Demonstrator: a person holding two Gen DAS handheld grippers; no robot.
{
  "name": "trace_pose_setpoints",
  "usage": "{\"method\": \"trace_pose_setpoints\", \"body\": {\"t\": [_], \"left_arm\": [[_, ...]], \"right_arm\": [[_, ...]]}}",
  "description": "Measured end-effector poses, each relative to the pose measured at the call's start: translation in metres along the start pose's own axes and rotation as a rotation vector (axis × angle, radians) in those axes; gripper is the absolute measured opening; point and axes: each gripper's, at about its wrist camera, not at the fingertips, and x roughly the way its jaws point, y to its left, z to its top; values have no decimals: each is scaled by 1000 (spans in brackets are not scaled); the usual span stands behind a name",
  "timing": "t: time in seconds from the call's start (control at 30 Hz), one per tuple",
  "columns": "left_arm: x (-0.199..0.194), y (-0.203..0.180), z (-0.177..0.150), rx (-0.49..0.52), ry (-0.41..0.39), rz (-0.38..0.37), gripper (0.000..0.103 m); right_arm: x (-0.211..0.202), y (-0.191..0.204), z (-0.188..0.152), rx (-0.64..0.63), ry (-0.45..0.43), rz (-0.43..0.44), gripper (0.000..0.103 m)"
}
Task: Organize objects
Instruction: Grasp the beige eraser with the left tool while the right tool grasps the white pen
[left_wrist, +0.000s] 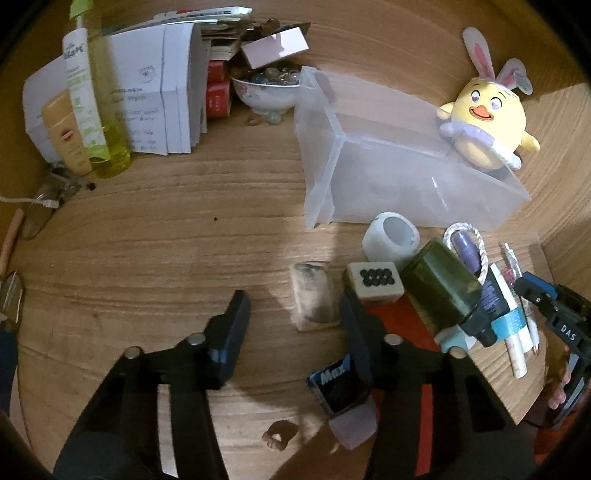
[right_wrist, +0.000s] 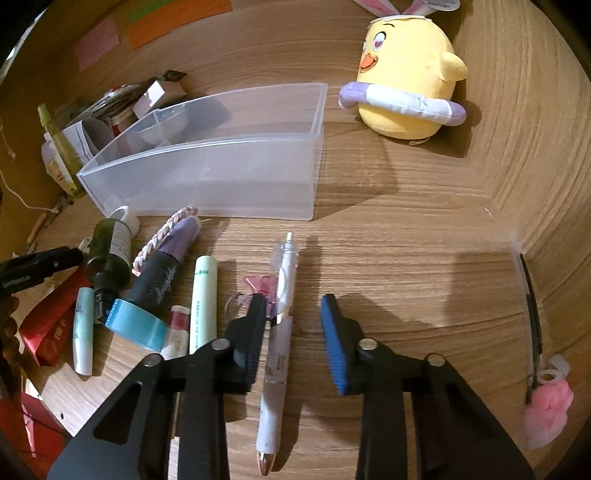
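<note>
In the right wrist view a white pen (right_wrist: 279, 343) with a clear cap lies on the wooden desk between the fingers of my right gripper (right_wrist: 293, 300). The left pad is close beside it and a gap shows at the blue right pad, so the gripper is open. In the left wrist view my left gripper (left_wrist: 293, 297) stands open around a smudged grey block (left_wrist: 312, 301) without pressing it. A mahjong tile (left_wrist: 373, 282) sits just beyond its right finger. An empty clear plastic bin (left_wrist: 388, 158) (right_wrist: 221, 166) stands behind the clutter.
A white tape roll (left_wrist: 391, 240), green bottle (left_wrist: 439, 288), blue tape (right_wrist: 136, 325), green tube (right_wrist: 203, 302) and dark purple tube (right_wrist: 166, 273) crowd between the grippers. A yellow plush chick (right_wrist: 406, 88) sits behind the bin. A pink charm (right_wrist: 546, 410) lies right. Papers (left_wrist: 159, 99) and a bowl (left_wrist: 266, 92) stand back left.
</note>
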Motion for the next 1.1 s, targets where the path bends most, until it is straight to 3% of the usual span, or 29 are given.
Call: {"method": "trace_pose_setpoints", "body": {"t": [0.07,0.13,0.27,0.43,0.57,0.73,0.8,0.83,1.1], "left_arm": [[2,-1,3,7,5,-18,31],[4,-3,4,24,7,-17,26],[5,-5,5,44,-4,6,25],[2,6,8,1,-20,10,25],[-9,15,11,-36,-53,7,24],[-31,15,17,-45,-114,5,23],[-37,12,20,-43,-135,-7,5],[-40,10,23,-40,-138,-14,2],[-60,0,37,-9,-193,-37,2]], "right_arm": [[-1,0,0,1,1,-5,21],[-5,-1,-2,6,-1,-9,21],[-12,-3,-7,8,2,-6,21],[-8,0,-12,-18,18,-19,21],[-6,1,-11,-22,7,-18,10],[-14,-5,-9,-1,-32,-30,10],[-20,-8,-6,7,-54,-27,10],[-25,-9,-4,11,-68,-21,10],[-57,-3,22,-2,-189,16,10]]}}
